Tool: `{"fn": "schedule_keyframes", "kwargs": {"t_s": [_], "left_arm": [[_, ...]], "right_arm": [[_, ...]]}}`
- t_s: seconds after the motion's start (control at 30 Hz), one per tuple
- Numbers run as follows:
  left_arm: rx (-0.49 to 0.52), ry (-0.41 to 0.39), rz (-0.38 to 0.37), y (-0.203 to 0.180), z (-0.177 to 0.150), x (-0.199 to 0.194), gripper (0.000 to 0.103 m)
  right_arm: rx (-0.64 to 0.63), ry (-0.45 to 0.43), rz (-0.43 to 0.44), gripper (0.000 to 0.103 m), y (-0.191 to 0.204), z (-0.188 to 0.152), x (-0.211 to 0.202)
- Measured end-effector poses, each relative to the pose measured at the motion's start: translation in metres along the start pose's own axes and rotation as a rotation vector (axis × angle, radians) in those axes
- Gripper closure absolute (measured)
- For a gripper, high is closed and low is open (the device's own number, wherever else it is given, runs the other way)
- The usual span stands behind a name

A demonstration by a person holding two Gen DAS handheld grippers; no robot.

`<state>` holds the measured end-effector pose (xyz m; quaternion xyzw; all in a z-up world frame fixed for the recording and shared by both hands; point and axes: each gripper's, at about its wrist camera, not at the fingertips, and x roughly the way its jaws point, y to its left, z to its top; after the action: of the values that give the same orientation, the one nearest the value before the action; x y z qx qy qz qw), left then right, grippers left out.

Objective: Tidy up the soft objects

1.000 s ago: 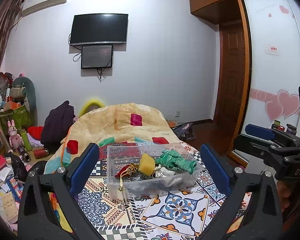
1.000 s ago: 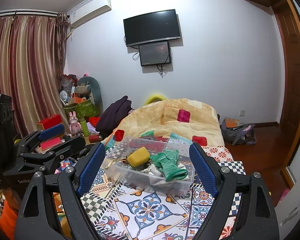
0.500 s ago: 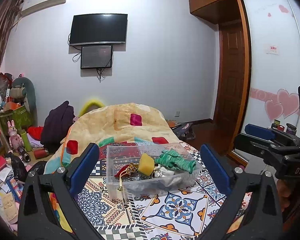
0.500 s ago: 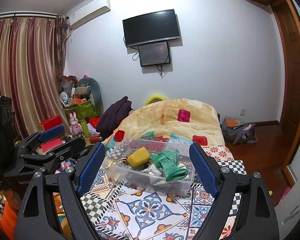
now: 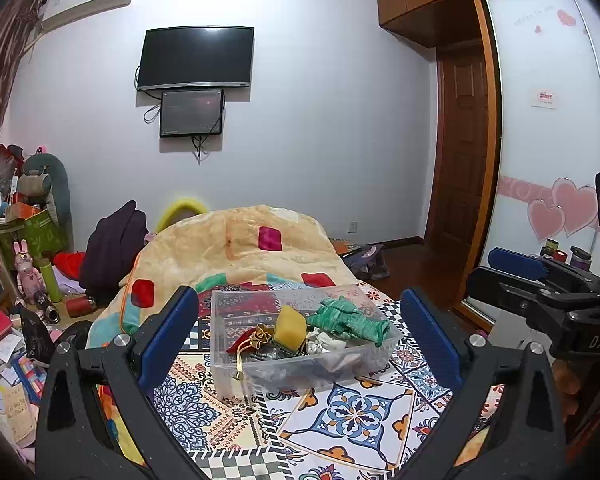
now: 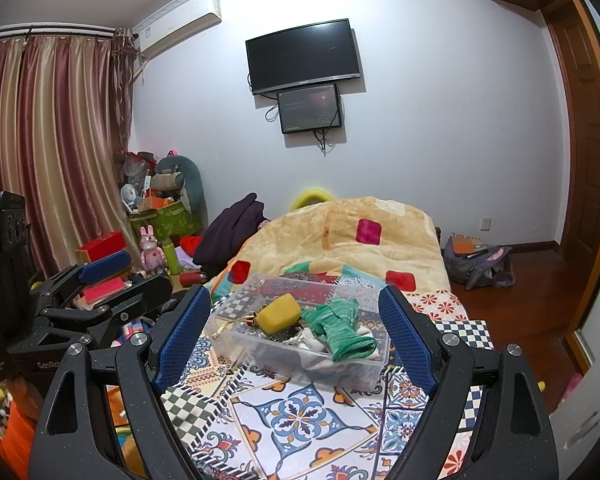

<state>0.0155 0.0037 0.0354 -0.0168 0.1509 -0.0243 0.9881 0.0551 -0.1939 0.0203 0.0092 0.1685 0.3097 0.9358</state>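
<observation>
Both tongs hang above the patterned bedspread, aimed at the clear plastic bin, w/ nothing in either. Left gripper has its blue pads spread wide, bin framed between them; right gripper is spread just as wide and holds nothing.

Soft stuff is all in the bin: yellow sponge near the middle, green knit cloth draped toward the right wall, red pouch w/ a gold cord trailing over the front rim, white cloth under the green one. Nothing soft lies loose on the bedspread that I can see.

Step in hand looks like the pause before a pick, or a check after the last drop – can't tell which. If more sorting is due, next move prob. calls for lowering one gripper into the bin, pads either side of the sponge or green cloth, then a gentle squeeze; the cord could snag on the rim.

Vs. the earlier frames: basically no change. Same grippers, same spread, bin and contents in the same spots.
</observation>
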Motion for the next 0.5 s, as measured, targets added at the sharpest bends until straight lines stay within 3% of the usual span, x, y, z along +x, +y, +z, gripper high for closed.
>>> {"fn": "schedule_keyframes", "kwargs": {"t_s": [0.5], "left_arm": [[-0.006, 0.01, -0.024, -0.0026, -0.0014, 0.0001, 0.001]], "right_arm": [[0.005, 0.011, -0.005, 0.019, 0.0031, -0.0012, 0.0009]]}}
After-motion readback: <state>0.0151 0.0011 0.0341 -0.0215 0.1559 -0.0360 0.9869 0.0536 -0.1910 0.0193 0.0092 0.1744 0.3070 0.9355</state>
